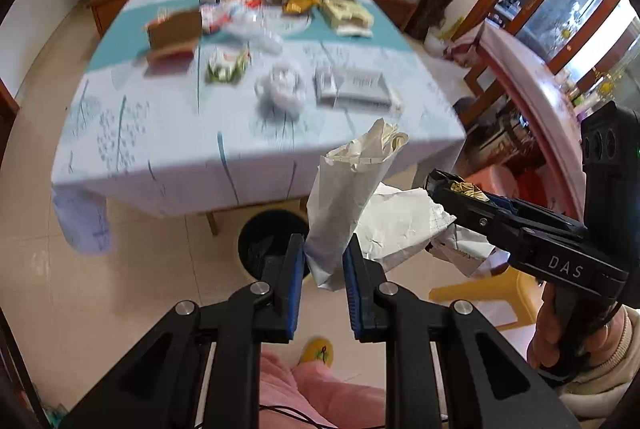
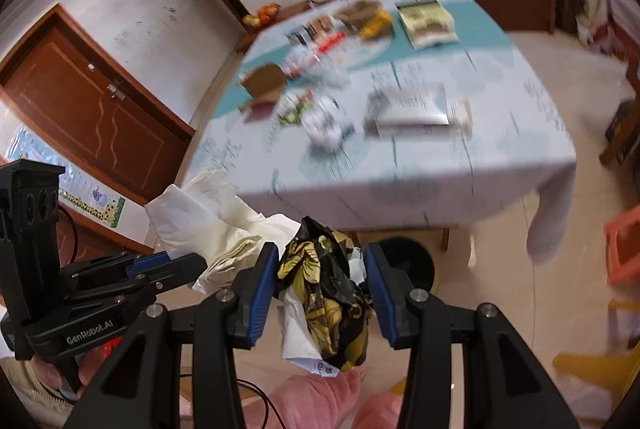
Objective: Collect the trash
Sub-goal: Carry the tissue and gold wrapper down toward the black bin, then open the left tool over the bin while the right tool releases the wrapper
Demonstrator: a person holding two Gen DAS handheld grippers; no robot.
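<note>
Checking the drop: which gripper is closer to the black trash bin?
Left, I think. The left gripper holds white paper almost over the black trash bin; the right gripper holds its black-and-gold wrapper off to the side.

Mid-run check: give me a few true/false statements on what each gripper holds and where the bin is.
1. The left gripper is shut on white crumpled paper. True.
2. The right gripper is empty. False: it grips a black-and-gold wrapper bundled with white paper.
3. The black trash bin stands on the floor by the near edge of the table. True.
4. The table is cleared. False: a crumpled plastic bag and other items remain.
</note>
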